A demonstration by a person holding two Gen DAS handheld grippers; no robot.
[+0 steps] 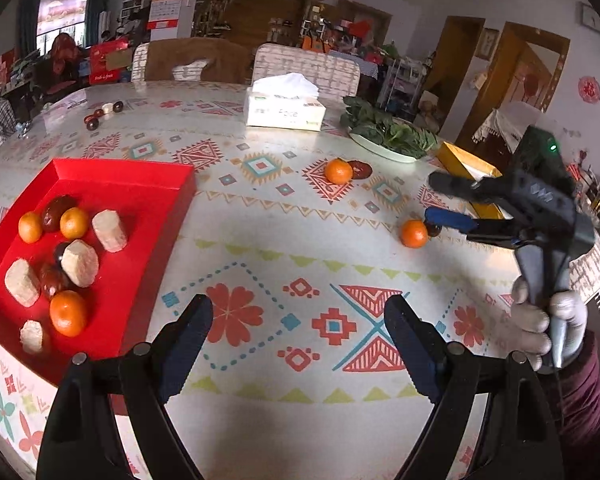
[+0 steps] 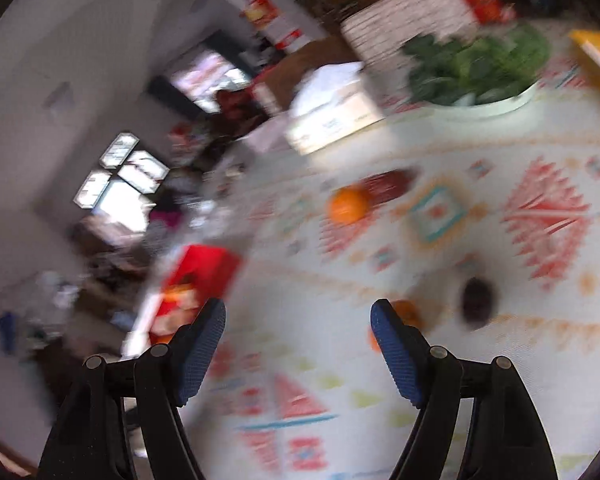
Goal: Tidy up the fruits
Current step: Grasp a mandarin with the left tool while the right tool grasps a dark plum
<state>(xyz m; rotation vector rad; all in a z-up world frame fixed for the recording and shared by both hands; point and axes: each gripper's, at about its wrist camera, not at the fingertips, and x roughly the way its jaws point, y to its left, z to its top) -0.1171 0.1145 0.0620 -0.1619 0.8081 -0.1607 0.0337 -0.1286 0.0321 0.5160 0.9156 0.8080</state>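
A red tray (image 1: 100, 176) at the left holds several tangerines, dark red dates and pale cake pieces. A tangerine (image 1: 339, 171) lies mid-table beside a date (image 1: 360, 169). A nearer tangerine (image 1: 413, 233) lies by a dark date (image 1: 434, 229). My left gripper (image 1: 298, 326) is open and empty above the tablecloth. My right gripper (image 1: 436, 196) is open, just right of the nearer tangerine. The right wrist view is blurred: my right gripper (image 2: 298, 316) is open, the nearer tangerine (image 2: 410, 314) is behind its right finger, with the dark date (image 2: 478, 298) and the far tangerine (image 2: 348, 205) beyond.
A tissue box (image 1: 286, 110) stands at the back of the table. A white plate of leafy greens (image 1: 388, 130) is at the back right, next to a yellow box (image 1: 466, 164). Small dates and sweets (image 1: 104, 112) lie at the far left. Two chairs stand behind the table.
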